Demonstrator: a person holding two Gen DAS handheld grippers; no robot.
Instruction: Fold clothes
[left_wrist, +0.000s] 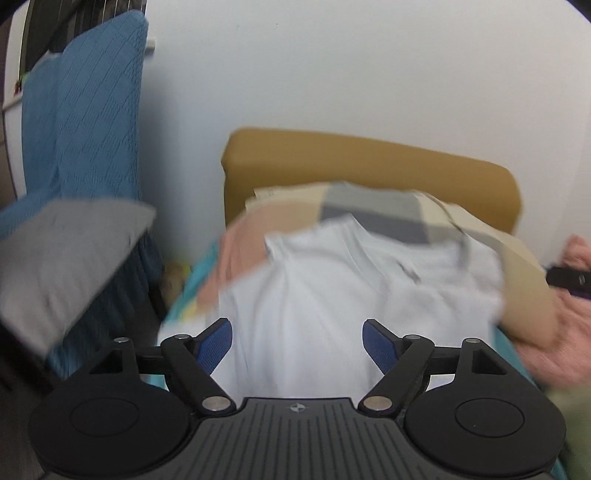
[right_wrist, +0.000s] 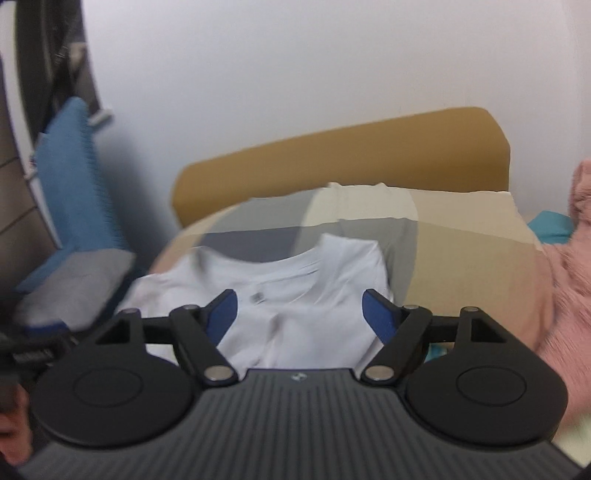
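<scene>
- Hand-held gripper on your left (left_wrist: 297, 328) is released, blue pads spread wide with only cloth visible between them; your right hand-held gripper (right_wrist: 299, 301) is spread the same way, grasping nothing.
- Your patchwork bedcover (right_wrist: 461, 236) spans the bed below a mustard headboard (right_wrist: 332, 147).
- Your white T-shirt (right_wrist: 295, 273) lies on that cover, collar toward the headboard, rumpled and blurred.
- A pink fluffy garment (right_wrist: 576, 266) sits at the right edge.
- A grey pillow (left_wrist: 66, 258) rests to the left.
</scene>
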